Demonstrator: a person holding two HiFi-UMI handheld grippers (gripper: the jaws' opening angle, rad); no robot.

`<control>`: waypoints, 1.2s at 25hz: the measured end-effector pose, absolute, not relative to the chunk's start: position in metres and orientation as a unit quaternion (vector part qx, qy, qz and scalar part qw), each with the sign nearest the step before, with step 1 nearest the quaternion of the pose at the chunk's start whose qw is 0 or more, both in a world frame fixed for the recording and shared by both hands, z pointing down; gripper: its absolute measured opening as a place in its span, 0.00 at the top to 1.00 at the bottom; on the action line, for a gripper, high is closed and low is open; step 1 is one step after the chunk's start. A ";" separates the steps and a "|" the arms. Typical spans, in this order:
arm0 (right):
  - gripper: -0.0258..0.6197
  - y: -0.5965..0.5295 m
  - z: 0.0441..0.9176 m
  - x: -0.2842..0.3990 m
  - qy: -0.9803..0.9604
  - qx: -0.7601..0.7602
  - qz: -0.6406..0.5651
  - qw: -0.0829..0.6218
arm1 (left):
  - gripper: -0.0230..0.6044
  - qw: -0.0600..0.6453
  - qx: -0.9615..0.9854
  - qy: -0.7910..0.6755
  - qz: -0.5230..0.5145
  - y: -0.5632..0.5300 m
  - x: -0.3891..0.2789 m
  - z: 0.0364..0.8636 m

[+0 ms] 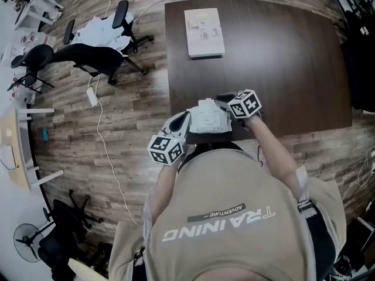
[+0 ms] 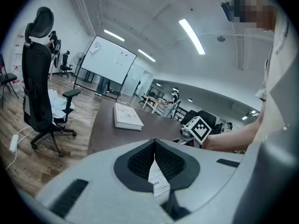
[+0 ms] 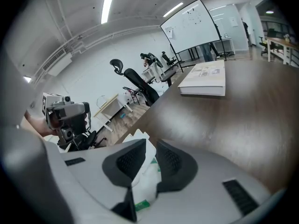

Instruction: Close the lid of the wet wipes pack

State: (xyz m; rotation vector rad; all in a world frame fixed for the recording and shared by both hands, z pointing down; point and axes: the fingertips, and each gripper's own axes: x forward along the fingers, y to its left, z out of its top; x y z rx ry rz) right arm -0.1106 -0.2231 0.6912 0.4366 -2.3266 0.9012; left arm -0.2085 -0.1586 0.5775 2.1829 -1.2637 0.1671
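Resting at the table's (image 1: 293,69) near edge, the wet wipes pack (image 1: 209,119) is clamped between the right gripper's (image 3: 149,144) fingers. The left gripper's (image 2: 154,142) nearly-met fingers seemingly pinch it too. Its OPEN label (image 2: 159,183) shows only in the left gripper view. A white book (image 1: 204,33) lies beyond the pack.

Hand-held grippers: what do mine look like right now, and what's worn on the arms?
The left hand-held gripper and right hand-held gripper both have pale grey moulded bodies with black, ribbed, wedge-shaped pads and dark slots on top. Each carries a white cube printed with black square markers. No cables show. The person wears a beige short-sleeved T-shirt with white lettering.
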 end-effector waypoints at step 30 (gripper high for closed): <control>0.87 -0.175 0.659 -0.103 -0.897 0.133 0.283 0.312 | 0.95 0.289 0.831 -0.474 0.049 -0.152 -0.203 0.564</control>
